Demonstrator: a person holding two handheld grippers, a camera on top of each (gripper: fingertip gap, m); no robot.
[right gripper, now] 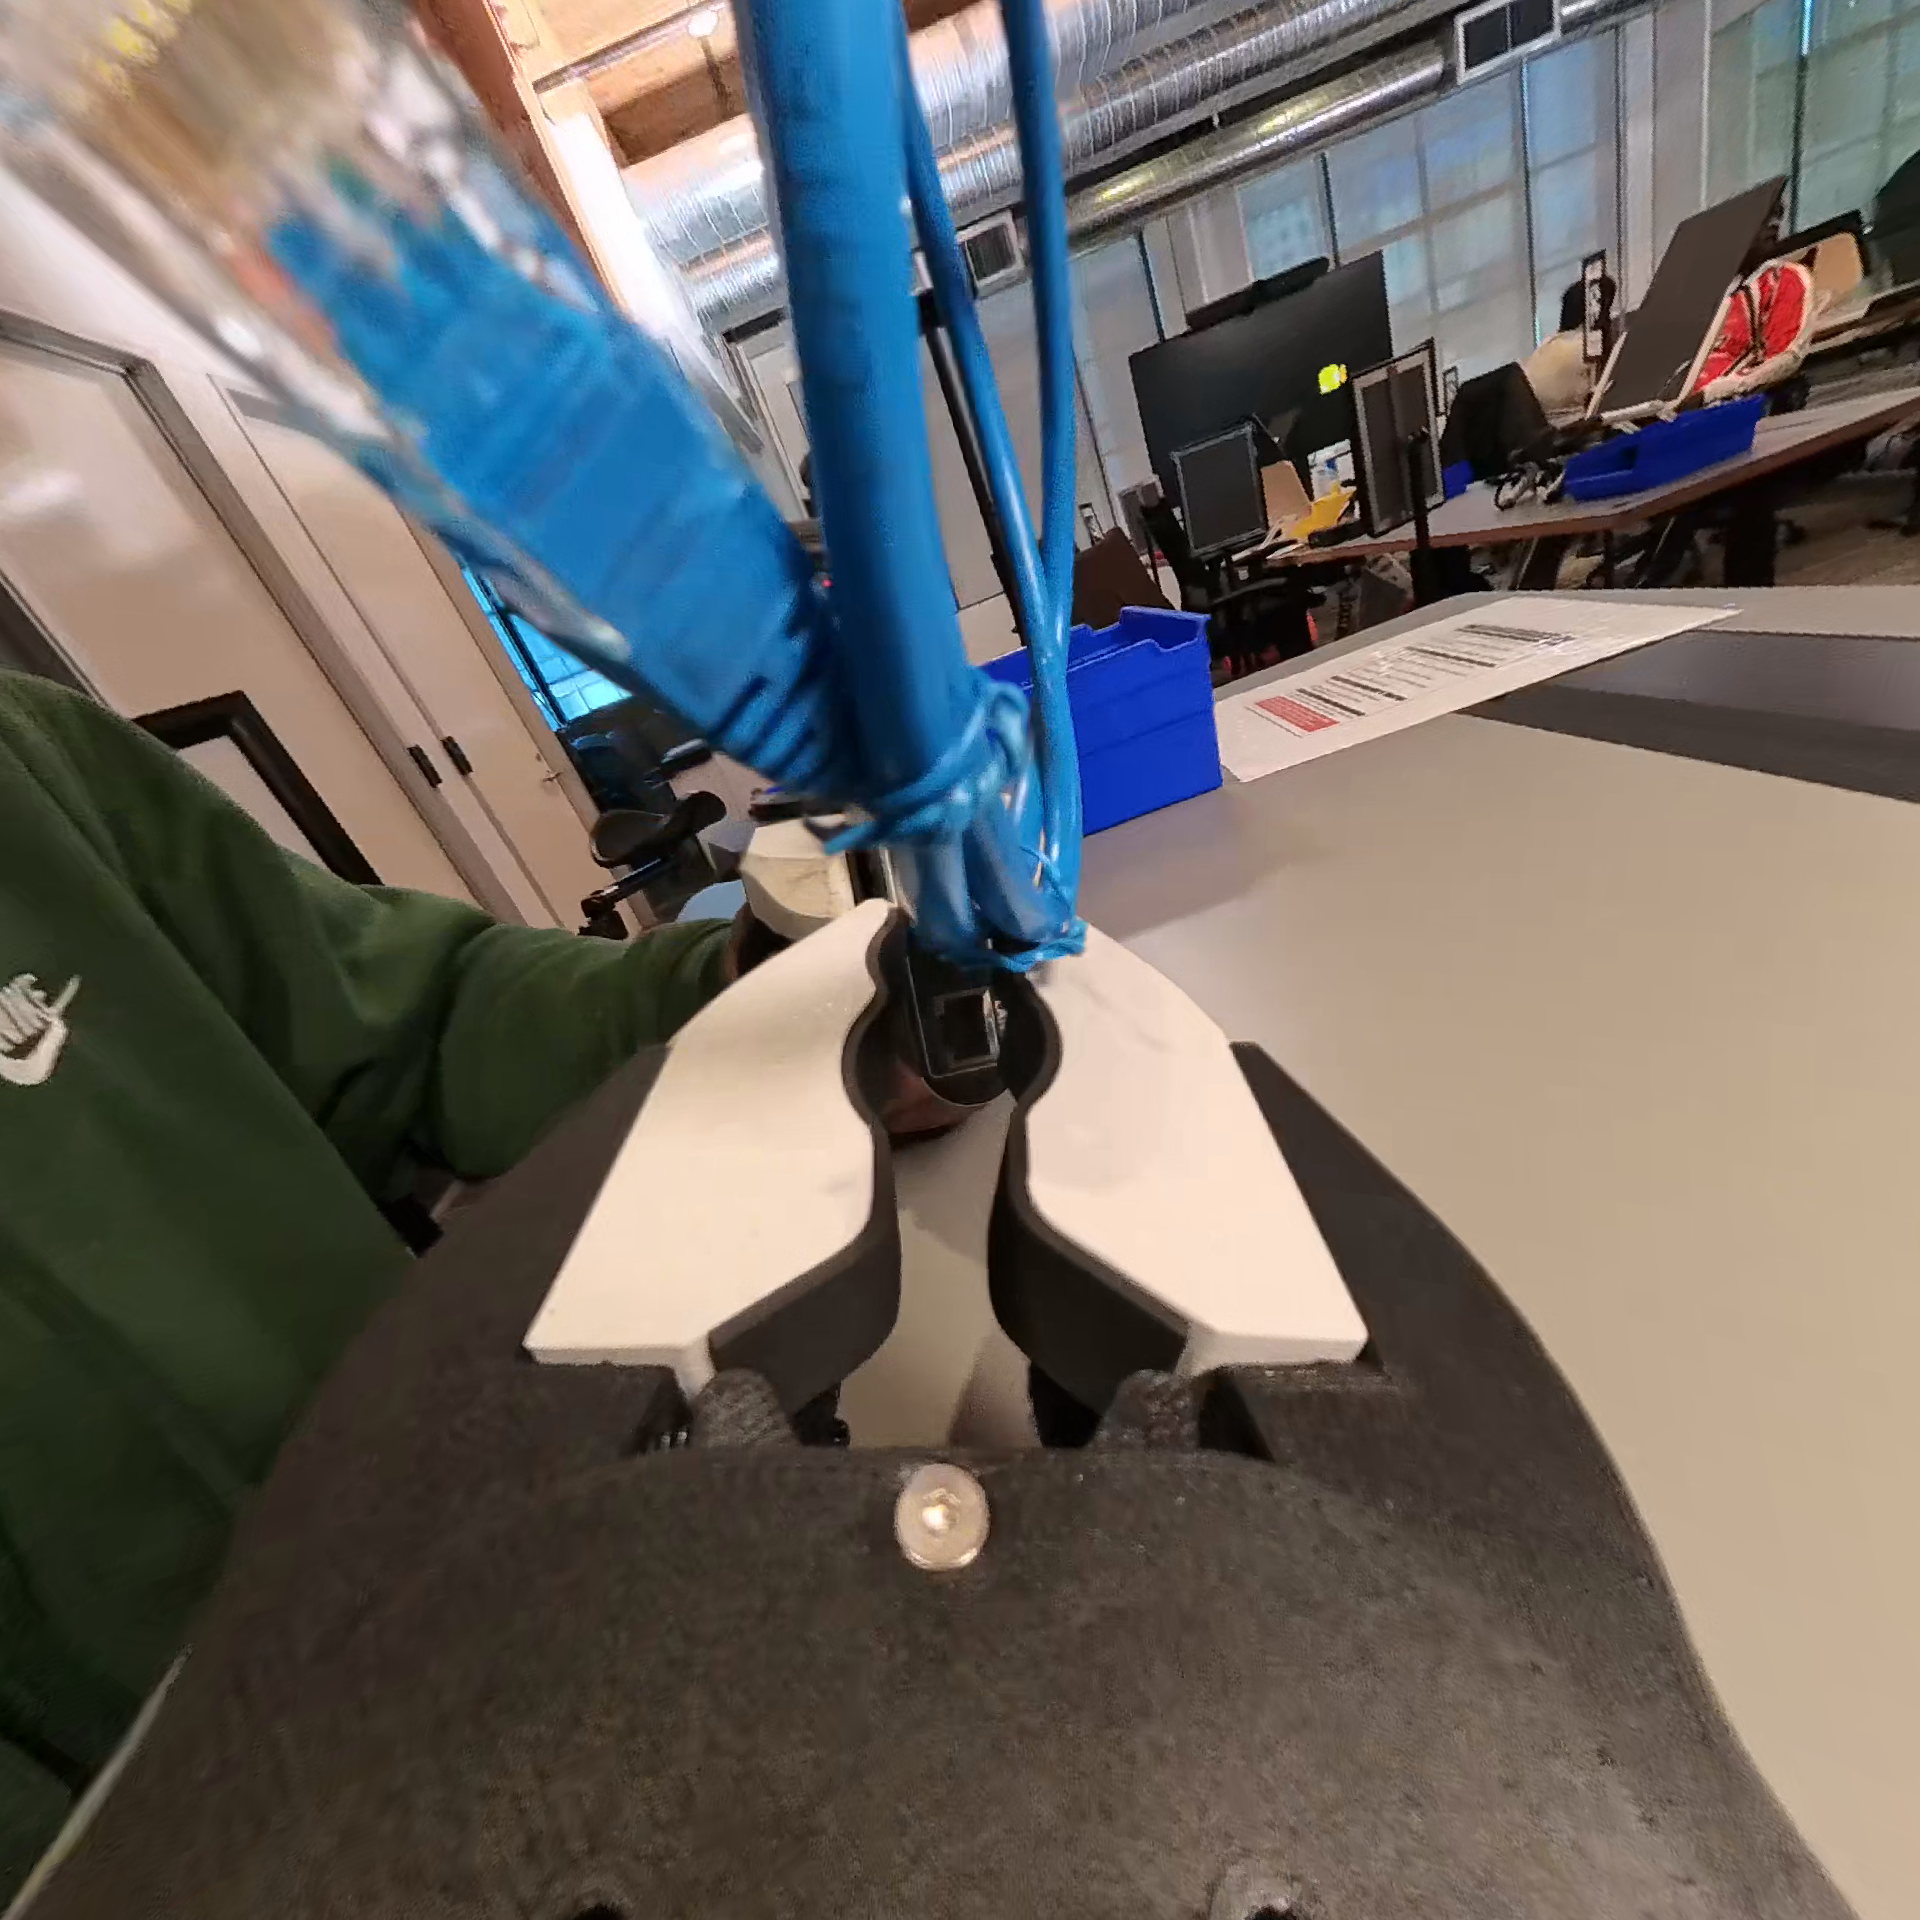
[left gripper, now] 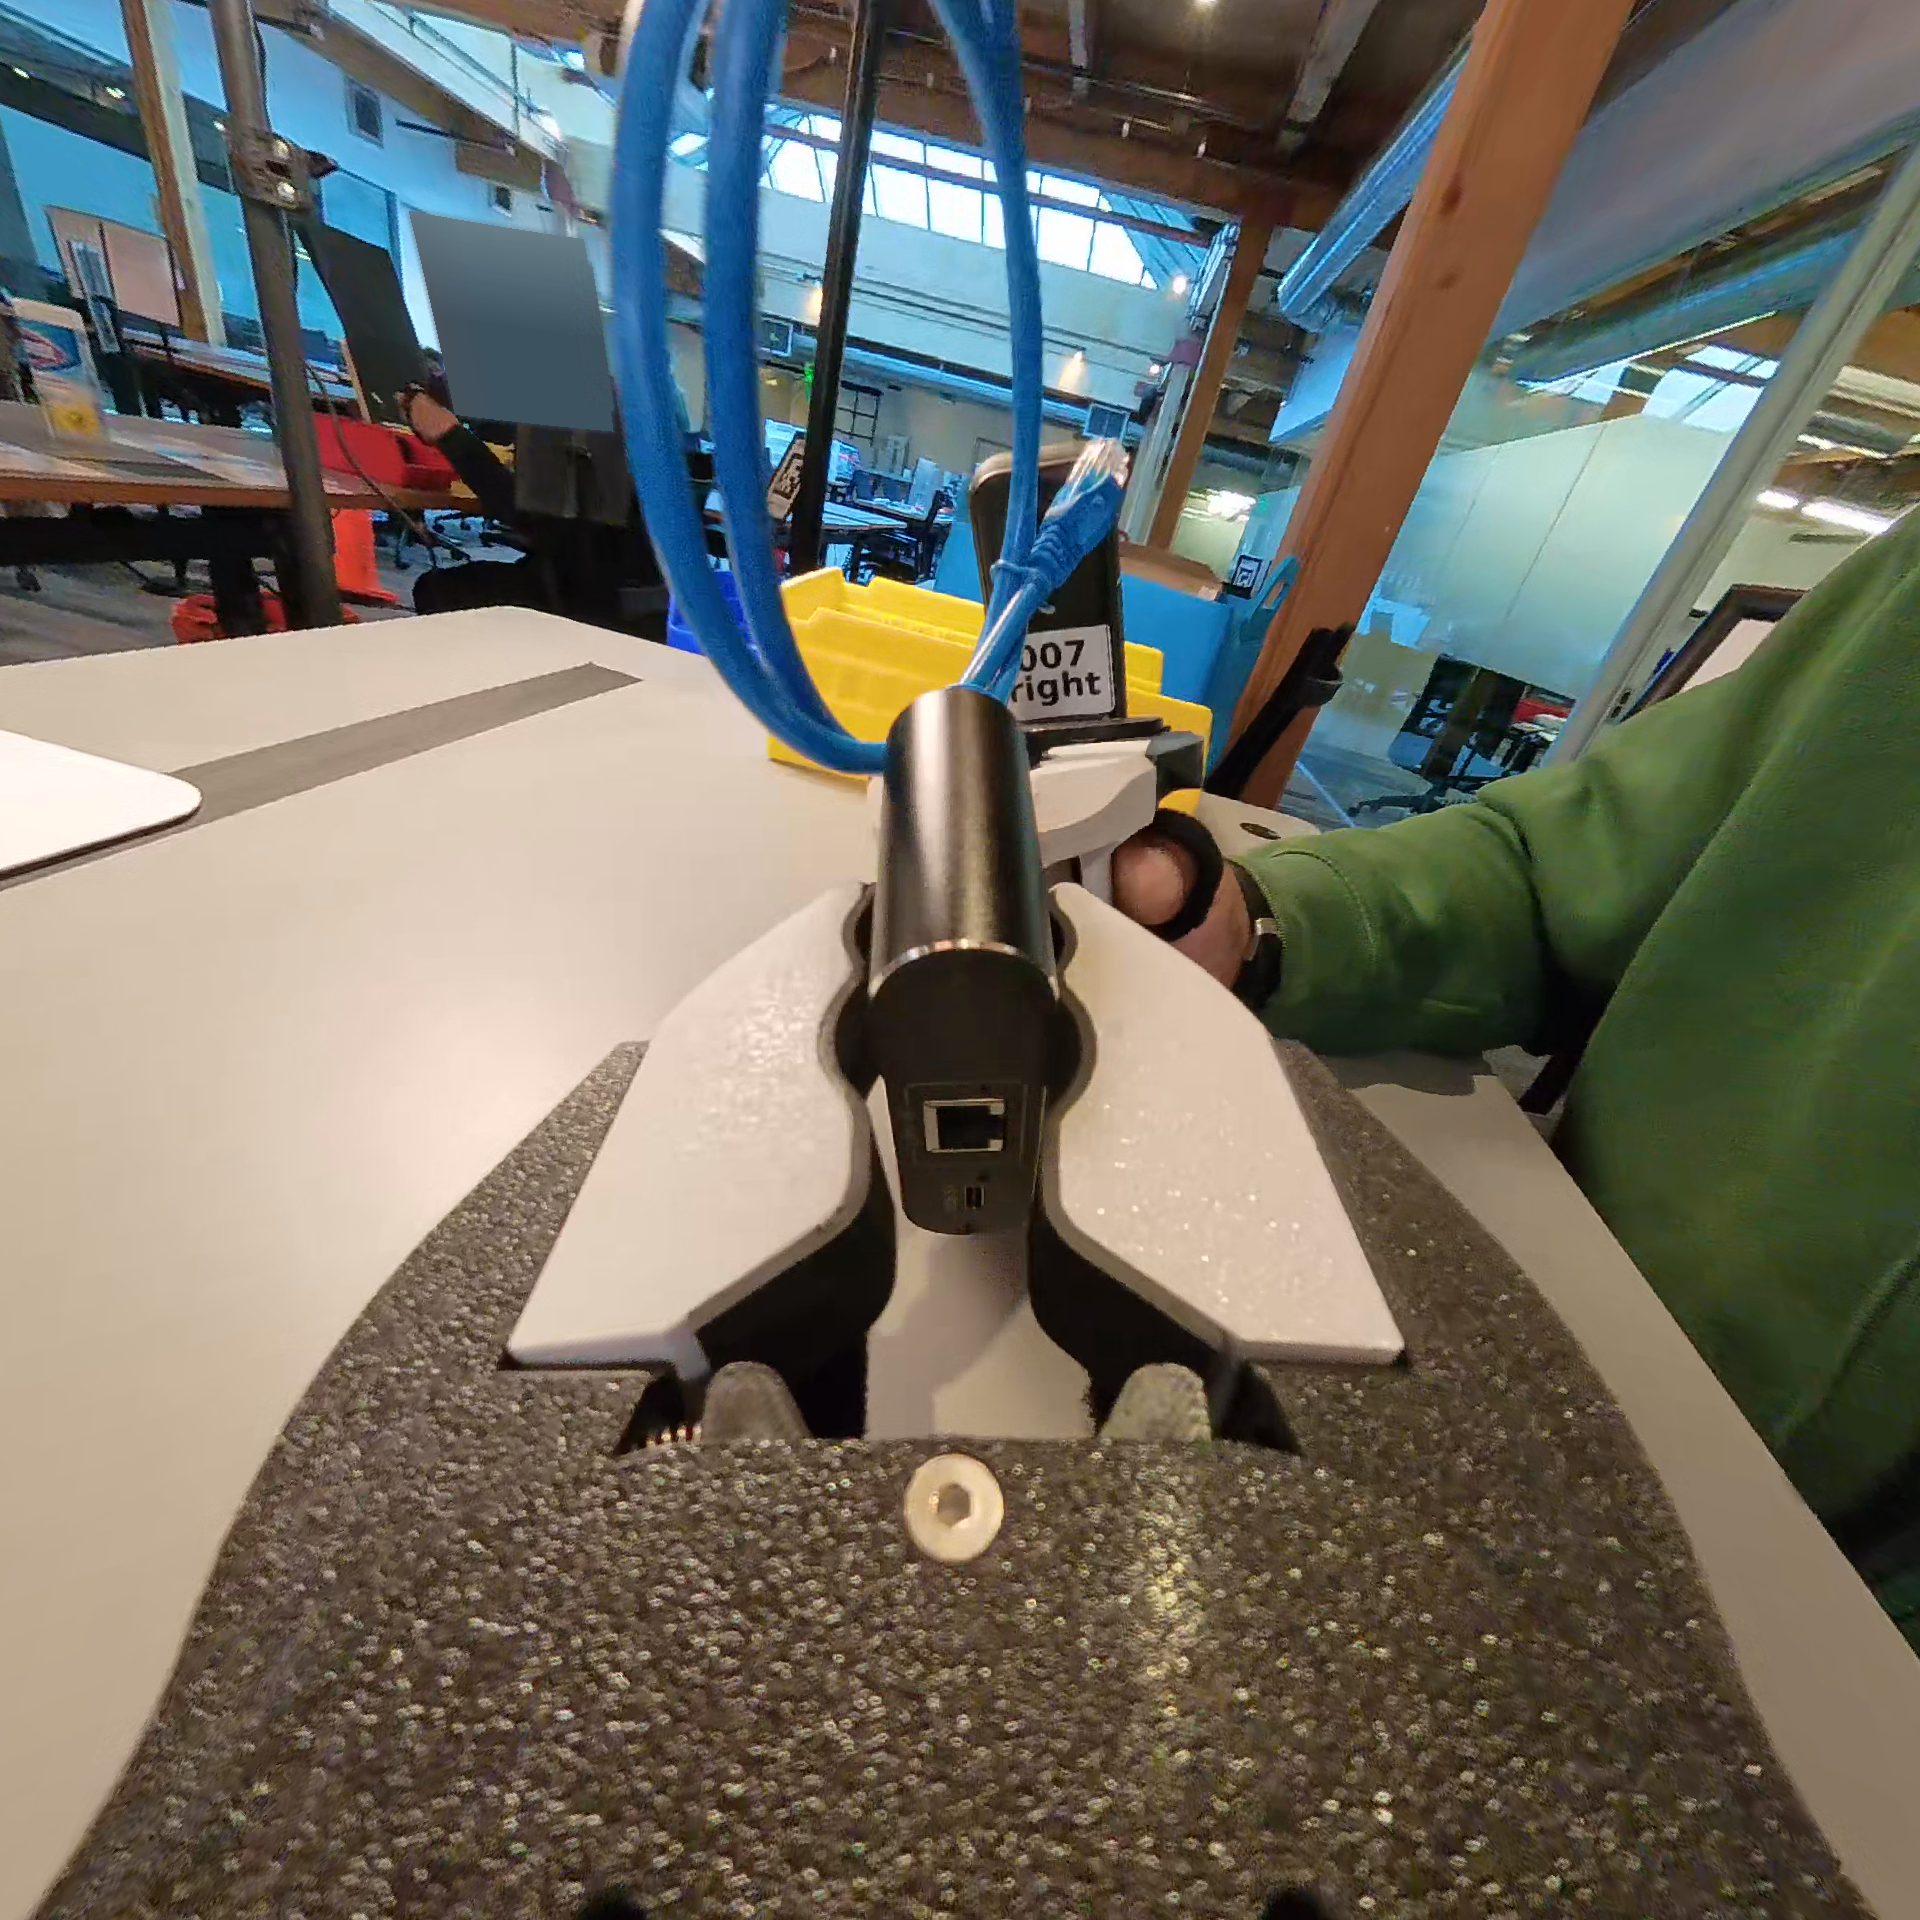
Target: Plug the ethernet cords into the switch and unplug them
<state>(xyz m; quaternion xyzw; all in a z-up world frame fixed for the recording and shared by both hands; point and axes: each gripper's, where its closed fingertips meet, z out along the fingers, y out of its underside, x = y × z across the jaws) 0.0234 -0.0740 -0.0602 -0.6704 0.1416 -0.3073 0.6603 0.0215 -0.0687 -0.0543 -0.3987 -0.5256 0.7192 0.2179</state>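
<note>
Left gripper (left gripper: 961,1039) clamps the switch (left gripper: 961,997), right gripper (right gripper: 951,1023) pinches the bundled cord (right gripper: 862,520); its plug (left gripper: 1091,478) sits loose, port empty

The left gripper (left gripper: 961,997) has fingers (left gripper: 748,1122) of white, finely grained matt plastic, lined with black rubbery pads; its body is coarse, speckled dark grey plastic with a bright metal screw (left gripper: 953,1507). It clamps the switch (left gripper: 961,935), a smooth black cylinder with a satin metallic sheen. The ethernet cord (left gripper: 665,416) wears a glossy blue plastic jacket; its plug (left gripper: 1096,462) is clear plastic. The table (left gripper: 364,935) is smooth, matt grey laminate. The sleeve (left gripper: 1558,914) is green knitted cloth. The bin (left gripper: 883,644) is glossy yellow plastic, the post (left gripper: 1455,312) bare wood.
</note>
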